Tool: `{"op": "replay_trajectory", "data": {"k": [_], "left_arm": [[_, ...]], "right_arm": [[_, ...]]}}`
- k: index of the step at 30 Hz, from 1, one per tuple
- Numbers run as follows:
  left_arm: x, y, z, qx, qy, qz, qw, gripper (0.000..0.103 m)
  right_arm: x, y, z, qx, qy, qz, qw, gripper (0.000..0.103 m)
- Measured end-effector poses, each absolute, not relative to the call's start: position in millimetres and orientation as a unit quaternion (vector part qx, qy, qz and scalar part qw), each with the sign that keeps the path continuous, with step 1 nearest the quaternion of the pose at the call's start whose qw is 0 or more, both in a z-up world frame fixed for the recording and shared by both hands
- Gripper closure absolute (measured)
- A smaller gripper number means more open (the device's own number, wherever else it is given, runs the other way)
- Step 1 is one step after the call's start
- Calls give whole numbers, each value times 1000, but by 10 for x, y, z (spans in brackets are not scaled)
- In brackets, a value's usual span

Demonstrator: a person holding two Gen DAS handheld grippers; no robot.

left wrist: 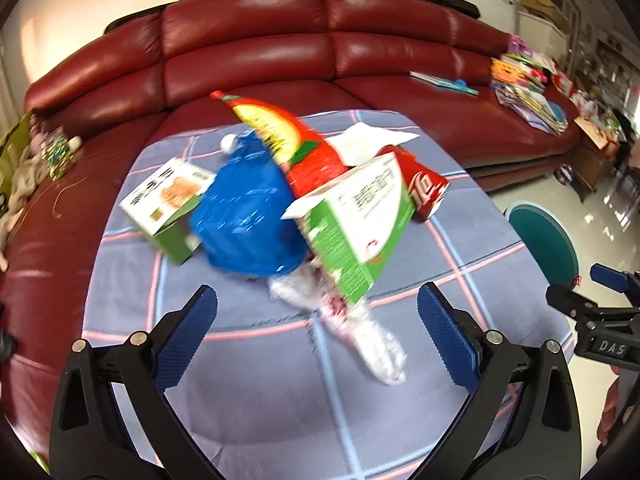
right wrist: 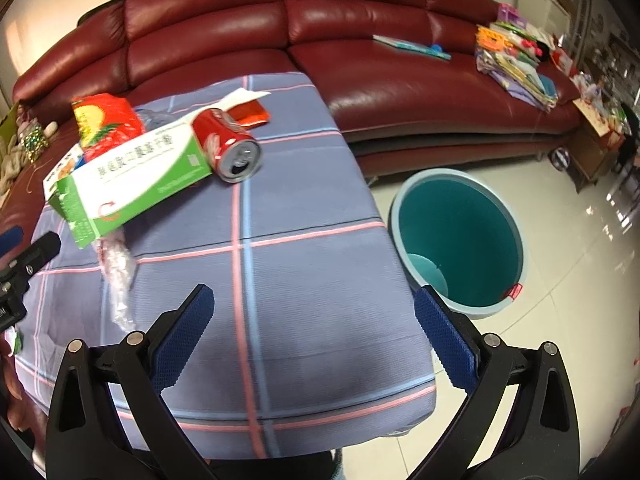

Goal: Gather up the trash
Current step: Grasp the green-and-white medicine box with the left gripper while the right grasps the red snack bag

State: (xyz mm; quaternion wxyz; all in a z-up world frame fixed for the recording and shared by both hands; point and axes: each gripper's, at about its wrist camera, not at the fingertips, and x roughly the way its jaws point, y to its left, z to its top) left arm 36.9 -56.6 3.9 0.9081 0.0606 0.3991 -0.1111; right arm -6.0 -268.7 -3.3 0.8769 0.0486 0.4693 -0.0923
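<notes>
A pile of trash lies on a blue checked cushion (left wrist: 256, 364): a green and white box (left wrist: 356, 224), a blue plastic bag (left wrist: 248, 220), a red snack bag (left wrist: 288, 140), a red can (left wrist: 424, 188), a second box (left wrist: 168, 200), clear crumpled wrap (left wrist: 360, 332) and white paper (left wrist: 368, 140). My left gripper (left wrist: 318, 332) is open and empty, just short of the wrap. In the right wrist view the can (right wrist: 230, 144) lies on its side beside the green box (right wrist: 132, 184). My right gripper (right wrist: 314, 332) is open and empty over the cushion's front part (right wrist: 320, 288). A teal bin (right wrist: 460, 240) stands on the floor to the right.
A red leather sofa (right wrist: 360, 20) curves behind the cushion. Books and toys (right wrist: 516, 64) are piled on its right seat. Soft toys and beads (left wrist: 48, 156) lie on the left seat. Shiny tiled floor (right wrist: 580, 272) lies to the right.
</notes>
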Motion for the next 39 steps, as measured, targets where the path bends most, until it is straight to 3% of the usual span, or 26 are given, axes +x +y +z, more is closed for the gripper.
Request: {"op": "replay_trajectory", "data": {"k": [2, 4, 6, 10, 13, 16, 18, 20, 27, 32, 34, 35, 36, 39], "left_arm": [[448, -645, 42, 64, 403, -122, 905, 19], [561, -707, 26, 63, 416, -133, 897, 37], [668, -770, -11, 67, 428, -137, 891, 44], [824, -870, -94, 79, 438, -125, 887, 43], [886, -937, -136, 77, 441, -123, 886, 28], [899, -1060, -185, 89, 435, -120, 888, 32], [899, -1118, -211, 98, 435, -122, 887, 88], [897, -1117, -232, 83, 446, -143, 880, 95], [856, -930, -254, 72, 457, -168, 870, 98], [817, -799, -347, 63, 472, -187, 859, 97], [858, -791, -425, 69, 484, -178, 854, 97], [874, -781, -447, 66, 488, -178, 852, 97], [888, -775, -453, 63, 489, -175, 852, 98], [931, -790, -427, 50, 485, -186, 853, 99]], "right_arm": [[-34, -2748, -73, 56, 472, -94, 875, 3], [-2, -2822, -123, 67, 474, -93, 873, 3], [25, -2876, -164, 74, 477, -91, 871, 3], [62, -2985, -225, 77, 479, -98, 869, 3], [99, -3079, -282, 87, 484, -97, 865, 3], [157, -3131, -345, 90, 490, -100, 861, 3], [196, -3136, -374, 90, 493, -100, 859, 3], [246, -3122, -390, 88, 497, -96, 858, 3], [754, -3100, -305, 40, 483, -54, 873, 3], [1819, -3273, -103, -27, 443, 28, 896, 3], [2589, -3461, -249, -9, 487, 46, 872, 3], [2814, -3505, -348, 4, 508, 43, 860, 9], [2889, -3496, -381, 9, 509, 45, 860, 13], [2827, -3323, -367, 31, 489, 94, 867, 13]]}}
